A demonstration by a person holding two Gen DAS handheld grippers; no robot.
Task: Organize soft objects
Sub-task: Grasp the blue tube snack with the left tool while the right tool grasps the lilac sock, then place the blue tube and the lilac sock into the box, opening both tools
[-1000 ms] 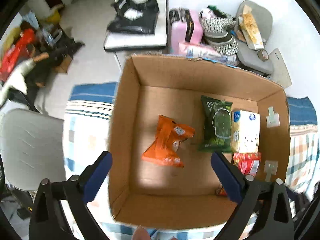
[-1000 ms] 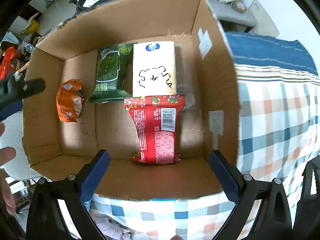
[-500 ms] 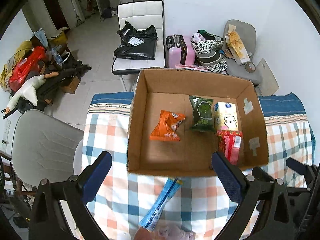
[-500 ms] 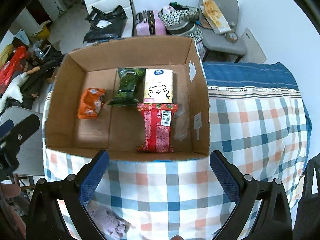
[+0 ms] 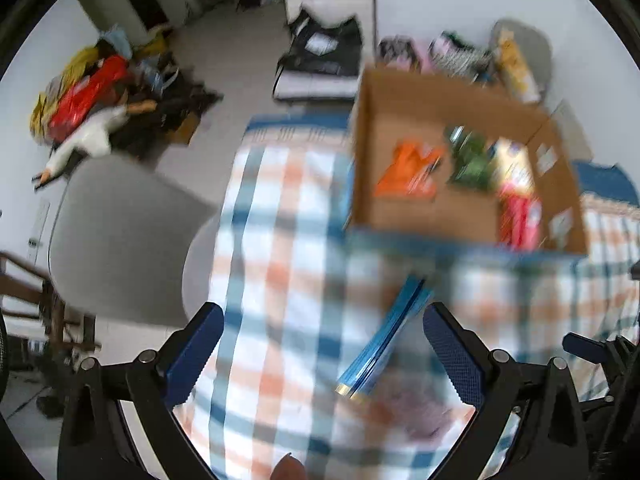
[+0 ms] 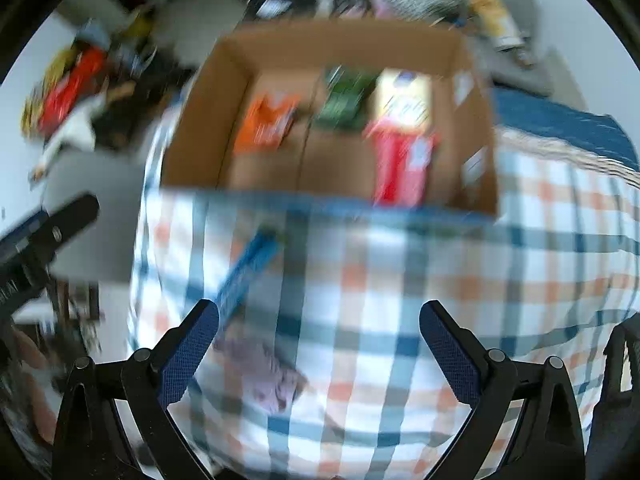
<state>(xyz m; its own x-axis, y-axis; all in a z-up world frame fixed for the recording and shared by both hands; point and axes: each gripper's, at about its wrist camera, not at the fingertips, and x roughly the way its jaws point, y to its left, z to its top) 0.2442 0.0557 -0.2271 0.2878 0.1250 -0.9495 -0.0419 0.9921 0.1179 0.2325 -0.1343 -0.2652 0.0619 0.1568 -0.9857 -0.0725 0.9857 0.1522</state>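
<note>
Left gripper (image 5: pixel 322 346): jaws spread, empty.
Right gripper (image 6: pixel 318 344): likewise released.
Risk: blue packet (image 5: pixel 384 336) — thin, flat on checked cloth (image 6: pixel 400 280) — may slip a hasty pinch.

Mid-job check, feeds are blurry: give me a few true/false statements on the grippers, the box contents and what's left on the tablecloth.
1. Both grippers are open and empty. True: left gripper and right gripper hold nothing.
2. The orange packet lies on the tablecloth. False: it is inside the cardboard box.
3. A blue packet lies outside the box. True.
4. The red packet is at the box's left side. False: right side.
5. The box is empty. False: four packets inside.
</note>
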